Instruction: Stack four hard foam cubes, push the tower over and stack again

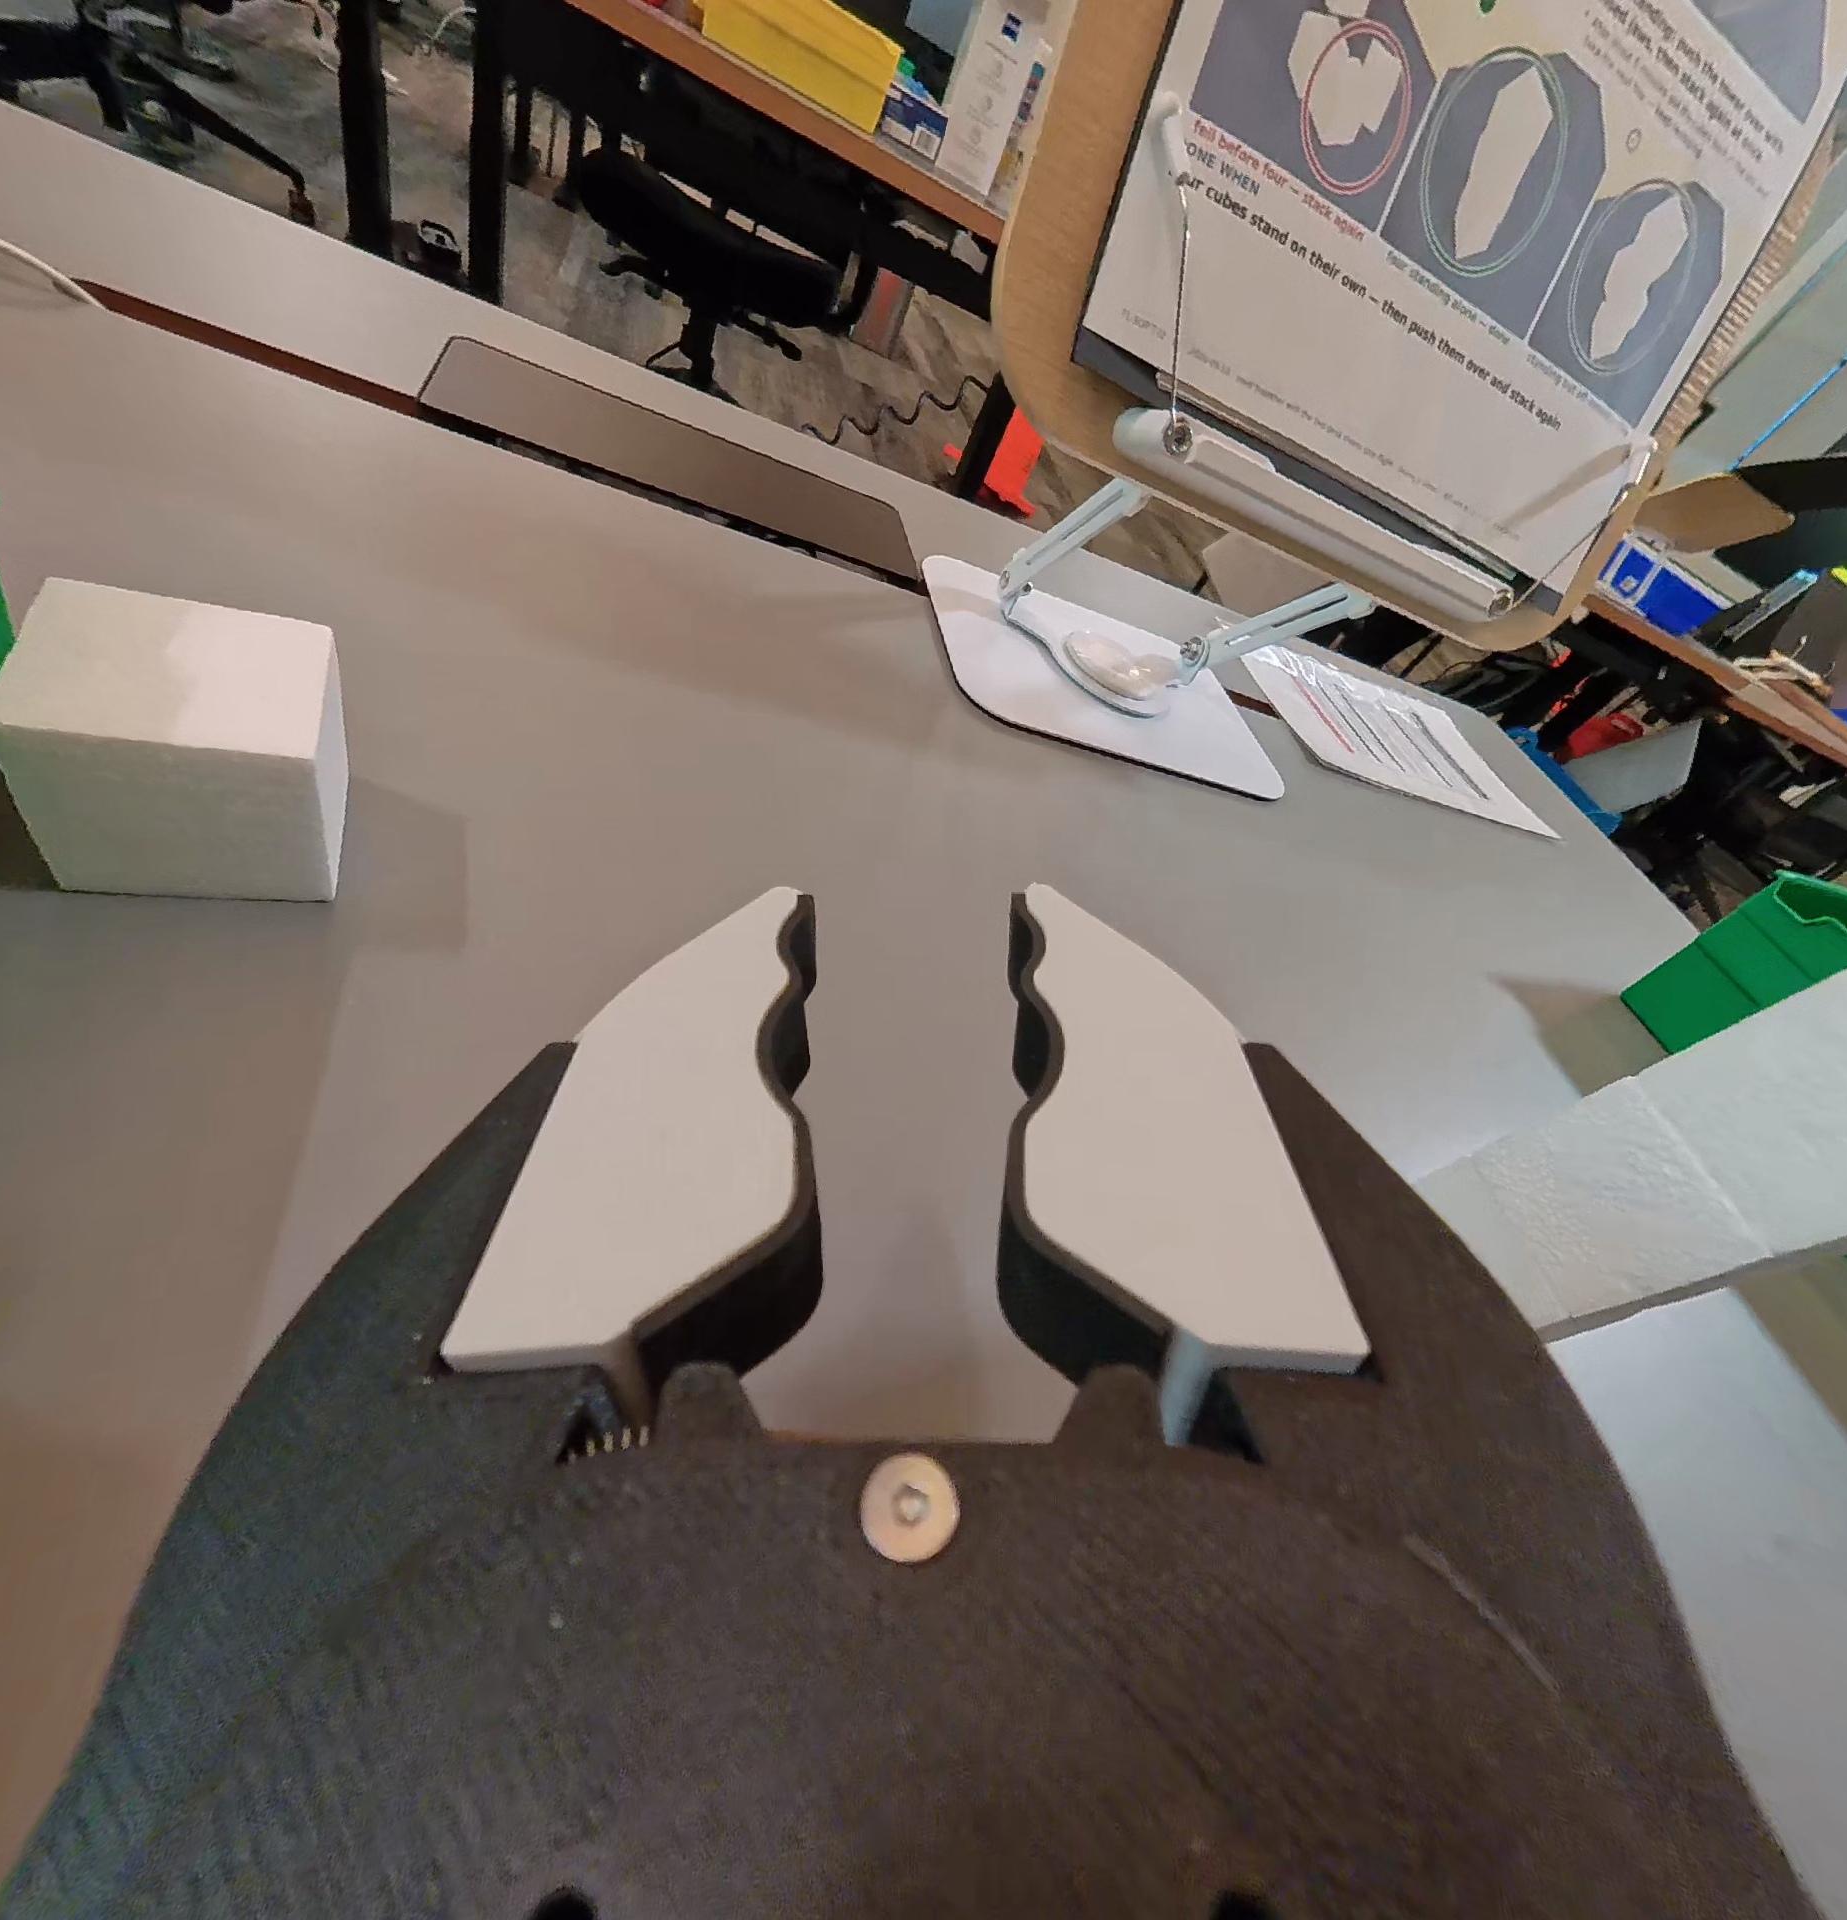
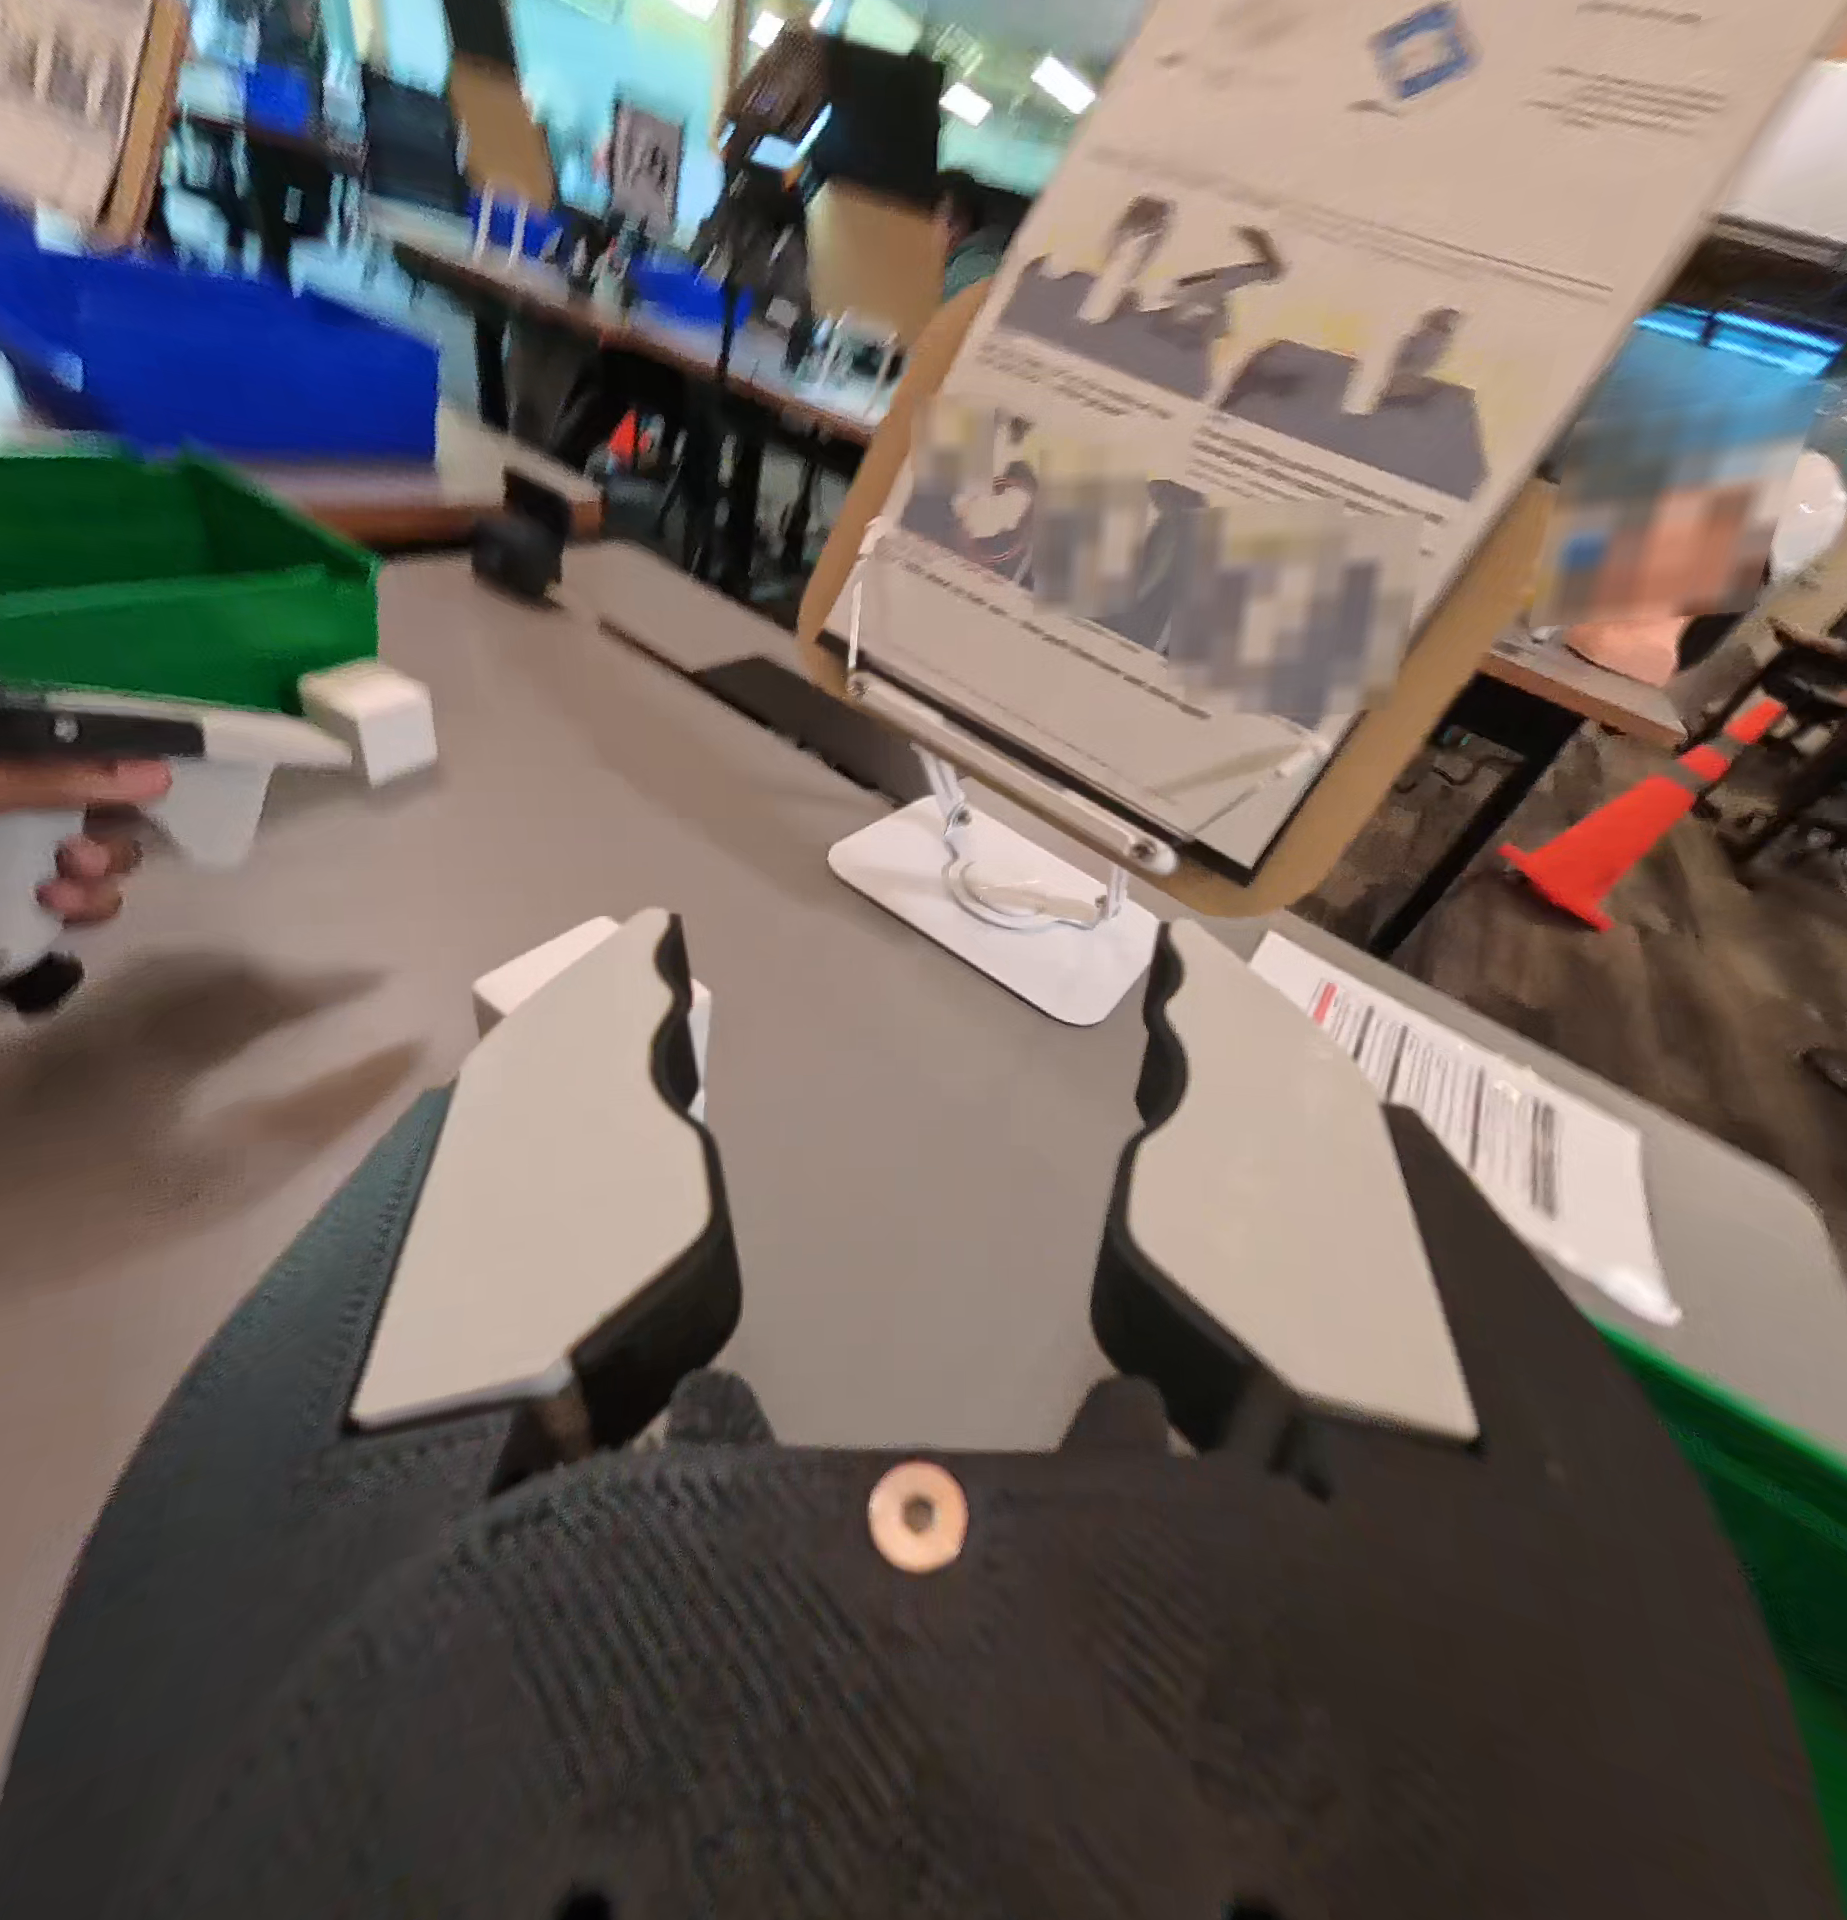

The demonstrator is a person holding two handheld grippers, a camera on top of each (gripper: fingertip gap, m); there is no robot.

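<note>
In the left wrist view, one white foam cube (image 1: 171, 738) stands on the grey table (image 1: 638, 727), to the left of my left gripper (image 1: 914, 909) and apart from it. That gripper is open and empty. More white foam cubes (image 1: 1677, 1164) lie in a tilted row at the right edge. In the right wrist view, my right gripper (image 2: 919, 935) is wide open and empty above the table. A white cube (image 2: 529, 971) shows partly behind its left finger. The far cube (image 2: 379, 717) sits by the left gripper (image 2: 264, 743), which a hand holds.
A clipboard on a white stand (image 1: 1106, 686) rises at the back of the table (image 2: 1002, 914). A printed sheet (image 1: 1397, 738) lies right of it. Green bins stand at the far left (image 2: 171, 582) and at the right (image 1: 1781, 956). An orange cone (image 2: 1625, 831) is on the floor. There is about 35 cm between the tips of the two grippers.
</note>
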